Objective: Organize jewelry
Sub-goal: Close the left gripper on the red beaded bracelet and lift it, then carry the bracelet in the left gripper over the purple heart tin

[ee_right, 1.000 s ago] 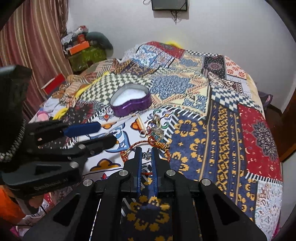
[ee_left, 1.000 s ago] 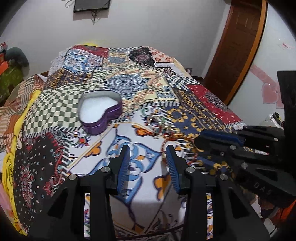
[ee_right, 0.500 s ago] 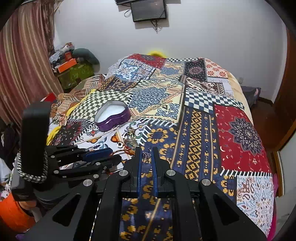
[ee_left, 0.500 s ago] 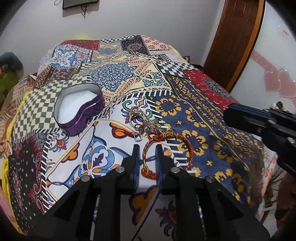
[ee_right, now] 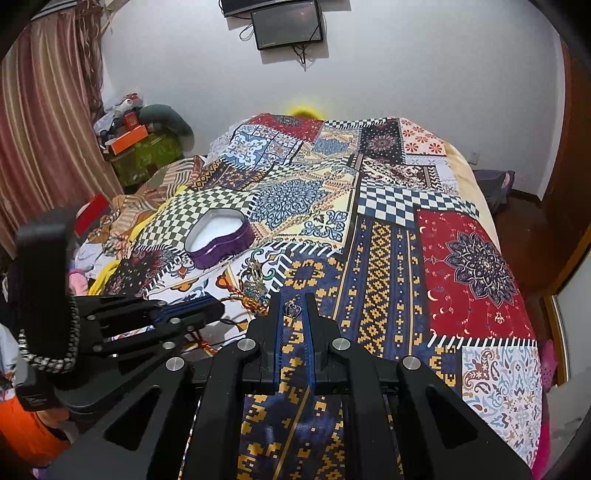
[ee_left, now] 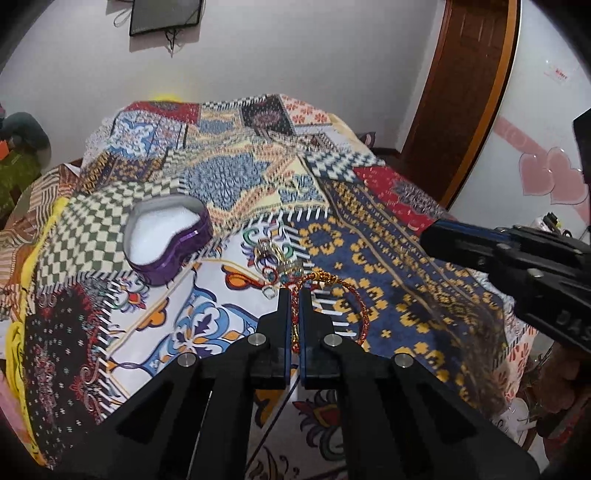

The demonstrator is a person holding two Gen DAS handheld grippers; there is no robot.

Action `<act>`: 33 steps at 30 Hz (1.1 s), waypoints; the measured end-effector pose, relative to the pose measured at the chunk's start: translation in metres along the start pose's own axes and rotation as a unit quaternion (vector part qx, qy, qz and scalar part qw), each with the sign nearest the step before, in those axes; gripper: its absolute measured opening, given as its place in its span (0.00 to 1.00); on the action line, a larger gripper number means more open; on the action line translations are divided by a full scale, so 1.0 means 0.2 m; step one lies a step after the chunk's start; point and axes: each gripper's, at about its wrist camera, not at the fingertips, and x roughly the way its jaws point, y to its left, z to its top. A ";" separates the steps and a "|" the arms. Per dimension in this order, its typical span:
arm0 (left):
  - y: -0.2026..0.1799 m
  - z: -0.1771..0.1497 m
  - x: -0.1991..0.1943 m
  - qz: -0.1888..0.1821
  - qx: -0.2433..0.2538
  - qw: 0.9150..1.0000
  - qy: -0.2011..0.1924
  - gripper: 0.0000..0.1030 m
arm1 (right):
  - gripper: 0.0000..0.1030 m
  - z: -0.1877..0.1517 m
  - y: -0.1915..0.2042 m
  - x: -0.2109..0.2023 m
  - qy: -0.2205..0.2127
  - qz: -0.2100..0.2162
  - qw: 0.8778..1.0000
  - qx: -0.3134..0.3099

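Gripping one bangle (ee_left: 364, 314), perhaps one pendant (ee_right: 293, 311)

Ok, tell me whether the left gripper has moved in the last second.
Yes. The left gripper shifted right, away from the purple heart tin, and its jaws closed on the red-gold bracelet.

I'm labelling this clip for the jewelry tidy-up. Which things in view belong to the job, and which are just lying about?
Part of the job:
- red-gold cord bracelet, gripped by left gripper
- small pendant, held by right gripper
- purple heart-shaped box
- jewelry pile

Just lying about:
- patchwork bedspread
- wall screen
- orange box
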 end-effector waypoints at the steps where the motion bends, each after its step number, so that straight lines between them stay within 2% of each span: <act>1: 0.00 0.01 -0.02 0.000 0.000 1.000 -0.005 0.01 | 0.09 0.01 0.01 0.00 -0.002 0.001 1.000 0.000; 9: 0.04 0.06 -0.15 0.018 0.002 0.999 -0.042 0.01 | 0.09 0.08 0.07 -0.02 -0.014 0.003 1.000 -0.008; 21: 0.25 0.15 -0.28 0.061 -0.015 0.994 -0.092 0.01 | 0.09 0.25 0.25 0.02 -0.042 0.021 0.998 -0.040; 27: 0.36 0.19 -0.29 0.077 -0.023 0.991 -0.104 0.01 | 0.09 0.32 0.35 0.11 -0.043 0.034 0.997 -0.054; 33: 0.49 0.24 -0.22 0.071 -0.038 0.992 -0.097 0.01 | 0.09 0.39 0.42 0.19 -0.041 0.045 0.996 -0.067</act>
